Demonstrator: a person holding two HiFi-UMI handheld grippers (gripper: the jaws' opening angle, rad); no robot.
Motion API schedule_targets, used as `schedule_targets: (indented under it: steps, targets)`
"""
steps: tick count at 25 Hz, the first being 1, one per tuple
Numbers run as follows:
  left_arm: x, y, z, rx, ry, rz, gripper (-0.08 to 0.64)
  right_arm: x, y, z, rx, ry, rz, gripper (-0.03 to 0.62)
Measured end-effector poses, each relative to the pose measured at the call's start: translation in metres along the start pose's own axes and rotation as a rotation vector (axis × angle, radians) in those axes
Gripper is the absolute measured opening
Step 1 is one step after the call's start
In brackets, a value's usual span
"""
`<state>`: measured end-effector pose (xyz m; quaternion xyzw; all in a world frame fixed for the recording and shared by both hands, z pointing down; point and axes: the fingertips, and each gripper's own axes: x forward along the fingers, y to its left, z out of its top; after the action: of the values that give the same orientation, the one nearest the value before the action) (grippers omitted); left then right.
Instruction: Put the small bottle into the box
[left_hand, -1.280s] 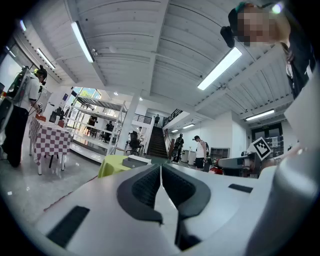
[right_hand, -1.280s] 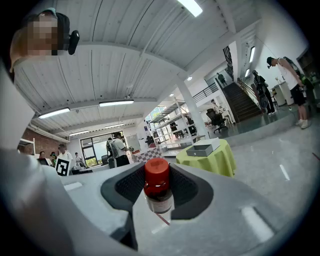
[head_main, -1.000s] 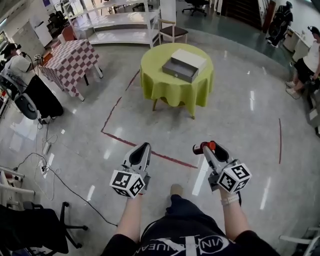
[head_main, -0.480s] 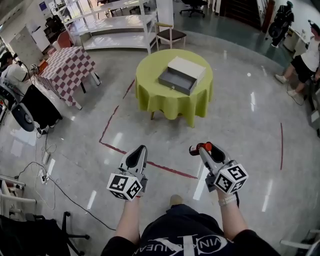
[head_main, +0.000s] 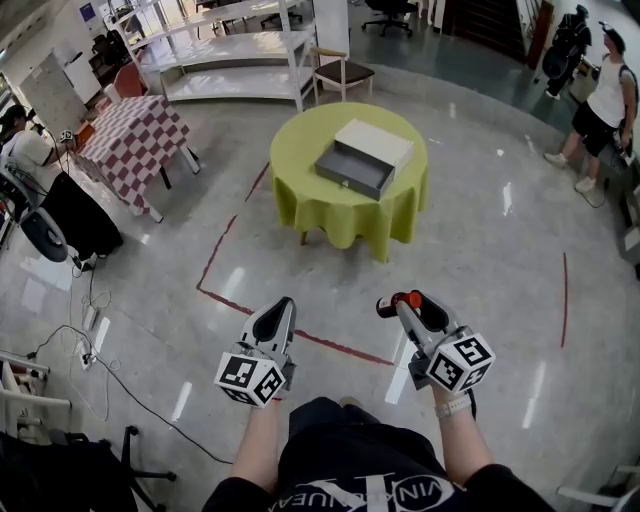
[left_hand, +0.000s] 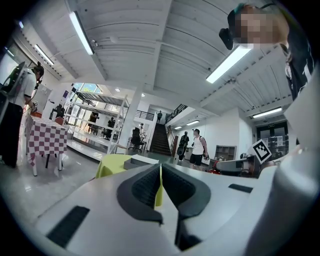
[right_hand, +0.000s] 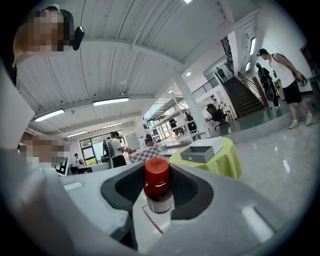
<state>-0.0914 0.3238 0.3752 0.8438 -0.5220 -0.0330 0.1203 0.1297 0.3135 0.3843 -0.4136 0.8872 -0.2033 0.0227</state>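
Small red-capped brown bottle (right_hand: 159, 199) is sitting clamped in the right claw (head_main: 408, 303); grey open box (head_main: 365, 158) is lying well ahead; left claw (head_main: 278, 316) is resting closed.

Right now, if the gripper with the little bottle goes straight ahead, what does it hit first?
The right gripper would probably reach the green table first; only bare floor lies between.

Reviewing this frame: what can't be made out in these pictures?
- Inside of the box: in the right gripper view it is hidden behind its own front wall; in the head view it is too small to be sure that it is empty.
- Label on the small bottle: in the right gripper view it is too blurred to read.
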Motion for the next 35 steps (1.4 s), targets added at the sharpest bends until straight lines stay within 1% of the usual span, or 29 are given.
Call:
schedule_targets:
  steps: [8, 13, 17, 22, 27, 35]
  targets:
    - [0.009, 0.008, -0.003, -0.005, 0.018, 0.006, 0.015, 0.010, -0.009, -0.004, 0.037, 0.011, -0.005, 0.147]
    - [0.024, 0.017, -0.002, -0.013, 0.023, -0.007, 0.015, 0.025, -0.016, 0.003, 0.043, 0.003, -0.007, 0.147]
    - [0.045, 0.033, -0.003, -0.034, 0.030, -0.005, 0.015, 0.046, -0.025, 0.013, 0.037, 0.001, 0.004, 0.147]
    - [0.074, 0.051, 0.004, -0.038, 0.030, -0.023, 0.015, 0.074, -0.039, 0.023, 0.045, 0.008, -0.017, 0.147]
    - [0.102, 0.073, 0.008, -0.050, 0.029, -0.033, 0.015, 0.102, -0.051, 0.027, 0.041, 0.017, -0.015, 0.147]
    - [0.139, 0.107, 0.010, -0.056, 0.057, -0.059, 0.015, 0.144, -0.068, 0.032, 0.073, 0.015, -0.043, 0.147]
